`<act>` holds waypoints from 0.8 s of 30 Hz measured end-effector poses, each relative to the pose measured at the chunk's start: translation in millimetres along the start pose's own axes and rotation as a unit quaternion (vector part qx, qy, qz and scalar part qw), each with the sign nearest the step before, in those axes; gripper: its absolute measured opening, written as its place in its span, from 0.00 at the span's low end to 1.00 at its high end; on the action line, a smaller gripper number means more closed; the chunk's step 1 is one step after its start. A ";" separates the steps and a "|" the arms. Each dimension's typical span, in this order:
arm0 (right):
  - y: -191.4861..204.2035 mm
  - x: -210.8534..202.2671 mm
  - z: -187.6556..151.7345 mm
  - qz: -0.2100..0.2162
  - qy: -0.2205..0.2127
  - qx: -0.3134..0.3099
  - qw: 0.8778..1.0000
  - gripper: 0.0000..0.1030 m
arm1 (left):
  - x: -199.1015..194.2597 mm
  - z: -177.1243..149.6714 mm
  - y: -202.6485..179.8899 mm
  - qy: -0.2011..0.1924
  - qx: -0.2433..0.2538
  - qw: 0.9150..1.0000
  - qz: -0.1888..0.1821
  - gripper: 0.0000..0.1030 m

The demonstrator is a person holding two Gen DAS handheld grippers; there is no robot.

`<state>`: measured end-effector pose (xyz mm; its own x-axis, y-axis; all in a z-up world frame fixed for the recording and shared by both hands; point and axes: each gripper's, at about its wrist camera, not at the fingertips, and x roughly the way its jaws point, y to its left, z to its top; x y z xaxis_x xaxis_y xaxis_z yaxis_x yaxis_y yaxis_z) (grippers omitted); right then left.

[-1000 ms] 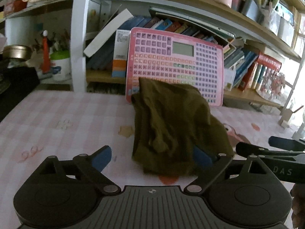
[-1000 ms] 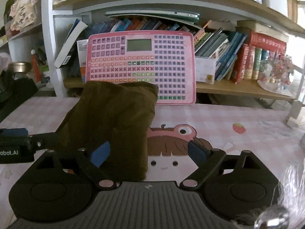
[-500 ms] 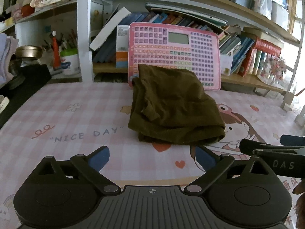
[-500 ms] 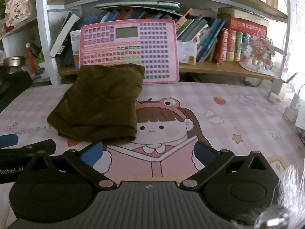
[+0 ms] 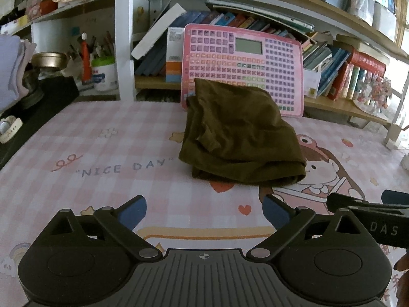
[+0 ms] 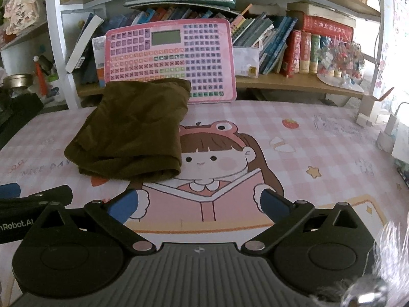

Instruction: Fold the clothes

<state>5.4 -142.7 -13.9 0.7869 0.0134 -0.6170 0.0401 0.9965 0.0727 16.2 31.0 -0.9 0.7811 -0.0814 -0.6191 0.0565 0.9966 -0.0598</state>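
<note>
Here, in the left wrist view, the left gripper hovers low over the table with its blue-tipped fingers spread wide and nothing between them. The folded brown garment lies flat on the pink checkered table mat, ahead of the fingers and apart from them. Its far edge touches or nearly touches the pink keyboard toy, which leans upright against the bookshelf. At the left side there are a white cup with pens, a brass bowl and a black surface with a wristwatch on it. The right gripper comes into the picture from the right edge (only its dark arm and one blue tip show here).

In the right wrist view, the right gripper also has its fingers wide apart and empty, above the drawing of a girl with a book. The garment lies to the front left, partly covering the lower left corner of the keyboard toy. Nothing stands between the fingers and the cloth. The left gripper shows at the left edge. Books fill the shelf behind, and small white objects stand near the right table edge.
</note>
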 end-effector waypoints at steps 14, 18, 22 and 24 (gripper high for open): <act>0.5 2.6 -3.8 -0.001 0.014 0.002 1.000 1.00 | 2.6 -1.9 1.0 0.012 0.003 1.000 0.006 0.96; -0.4 3.7 -4.5 -0.002 0.017 0.002 1.000 1.00 | 3.9 -1.9 0.4 0.014 0.005 1.000 0.007 0.96; -0.3 5.4 -5.1 -0.003 0.021 0.003 1.000 1.00 | 5.3 -1.8 -0.1 0.015 0.007 1.000 0.009 0.96; -0.2 6.2 -5.1 -0.003 0.022 0.002 1.000 1.00 | 5.9 -1.8 -0.3 0.016 0.008 1.000 0.009 0.96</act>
<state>7.1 -142.3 -21.7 0.7586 0.0116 -0.6515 0.0473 0.9962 0.0729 19.6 30.1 -6.0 0.7613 -0.0626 -0.6454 0.0515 0.9980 -0.0360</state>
